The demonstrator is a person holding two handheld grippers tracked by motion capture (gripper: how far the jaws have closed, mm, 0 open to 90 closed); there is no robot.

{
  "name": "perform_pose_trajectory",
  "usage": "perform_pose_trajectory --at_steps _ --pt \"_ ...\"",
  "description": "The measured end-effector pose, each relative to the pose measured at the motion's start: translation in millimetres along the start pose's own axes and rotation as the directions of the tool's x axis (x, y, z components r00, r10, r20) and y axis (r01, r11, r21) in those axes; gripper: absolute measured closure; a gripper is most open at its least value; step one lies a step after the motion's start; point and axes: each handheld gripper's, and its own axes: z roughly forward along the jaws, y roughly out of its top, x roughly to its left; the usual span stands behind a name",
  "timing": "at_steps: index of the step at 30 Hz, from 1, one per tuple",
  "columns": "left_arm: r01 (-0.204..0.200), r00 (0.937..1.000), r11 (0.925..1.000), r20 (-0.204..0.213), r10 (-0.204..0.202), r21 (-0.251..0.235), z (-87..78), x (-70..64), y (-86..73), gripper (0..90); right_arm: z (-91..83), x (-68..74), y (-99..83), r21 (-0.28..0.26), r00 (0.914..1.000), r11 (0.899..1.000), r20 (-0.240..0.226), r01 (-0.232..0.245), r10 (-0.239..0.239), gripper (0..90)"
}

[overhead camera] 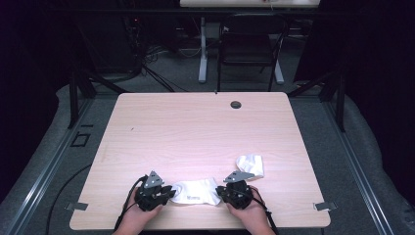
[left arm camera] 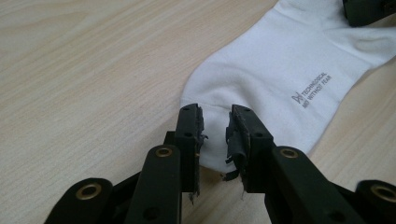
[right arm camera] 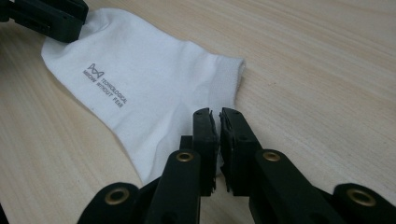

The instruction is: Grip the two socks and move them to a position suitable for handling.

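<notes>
A white sock (overhead camera: 195, 192) with small grey lettering lies flat near the table's front edge. My left gripper (overhead camera: 170, 192) is at its left end. In the left gripper view the jaws (left arm camera: 215, 122) stand open a little, with the sock's (left arm camera: 280, 70) rounded end lying between them on the wood. My right gripper (overhead camera: 221, 191) is at the sock's right end. In the right gripper view its jaws (right arm camera: 219, 122) are pressed together on the edge of the sock (right arm camera: 149, 88) near the cuff. A second white sock (overhead camera: 250, 165) lies crumpled just behind the right gripper.
The light wooden table (overhead camera: 195, 127) has a round cable hole (overhead camera: 236, 104) near its far edge. A dark chair (overhead camera: 247, 49) and a table leg stand beyond it. The person's hands come in over the front edge.
</notes>
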Motion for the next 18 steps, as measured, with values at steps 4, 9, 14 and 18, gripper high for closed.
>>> perform_pose_trajectory --at_steps 4,9,14,18 --pt "0.016 0.9998 0.9999 0.012 -0.016 -0.001 -0.9 0.1 0.9 68.8 -0.7 1.2 0.2 0.008 0.9999 1.0 -0.012 -0.007 0.007 82.8" --pt "0.02 0.9995 0.9987 0.025 -0.019 -0.048 -6.3 2.2 5.8 62.0 -7.6 -0.3 3.2 -0.025 0.9999 1.0 -0.007 -0.009 0.008 77.2" --pt "0.021 0.9997 0.9972 0.011 -0.02 -0.072 -9.5 6.9 8.9 58.9 -16.4 -7.2 4.9 -0.066 0.9994 0.997 0.012 -0.03 0.031 74.1" --pt "0.025 0.9997 0.996 -0.003 -0.025 -0.085 -10.4 13.3 10.7 57.1 -23.0 -13.6 5.1 -0.094 0.9977 0.994 0.044 -0.048 0.053 71.8"
